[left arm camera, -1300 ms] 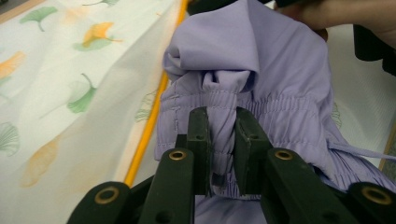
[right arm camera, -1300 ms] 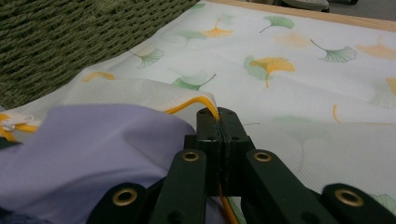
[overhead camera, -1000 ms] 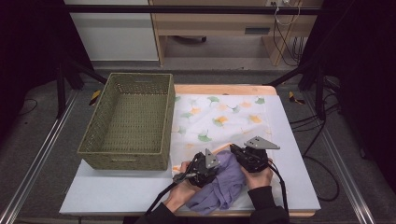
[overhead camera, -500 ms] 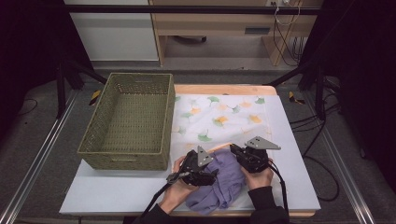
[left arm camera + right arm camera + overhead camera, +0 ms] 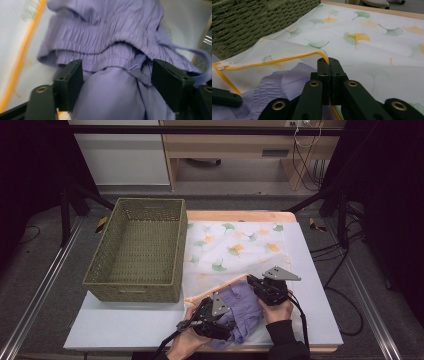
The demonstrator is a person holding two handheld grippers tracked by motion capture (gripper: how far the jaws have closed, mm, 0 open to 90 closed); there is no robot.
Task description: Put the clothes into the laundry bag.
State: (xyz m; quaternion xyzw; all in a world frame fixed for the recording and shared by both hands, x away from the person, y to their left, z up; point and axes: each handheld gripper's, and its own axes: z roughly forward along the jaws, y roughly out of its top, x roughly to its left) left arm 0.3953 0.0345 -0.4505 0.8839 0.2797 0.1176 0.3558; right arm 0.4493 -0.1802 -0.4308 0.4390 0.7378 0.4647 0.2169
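A: Start nearest the person. What is the left gripper [image 5: 216, 316] doing?

B: Its fingers [image 5: 68, 86] have just been spreading and now stand released. The purple garment [image 5: 112, 62] bulges up between them, its gathered elastic band running across just past the tips, but the pads are not pressing on the cloth in the left gripper view.

A: Where does the garment lie?

B: At the near edge of the worktop [image 5: 125, 325], bunched in a heap between the two hands, right at the mouth of the mesh laundry bag [image 5: 235, 250]. Some of it lies under the bag's raised flap. A thin purple cord trails off to one side in the left gripper view.

A: And the right gripper [image 5: 256, 284]?

B: Its fingers [image 5: 328, 67] are clenched flat together on the bag's orange-trimmed edge [image 5: 287, 59]. In the right gripper view that edge is lifted off the garment like a small tent, with the white zipper pull [image 5: 222, 65] at its far left end.

A: What about the bag itself, farther out?

B: It is white with green and yellow ginkgo leaves, and spreads flat over the worktop beyond the grippers.

A: Anything beside it?

B: A green woven basket [image 5: 135, 250], rectangular, stands on the left part of the worktop, its side just against the bag's edge.
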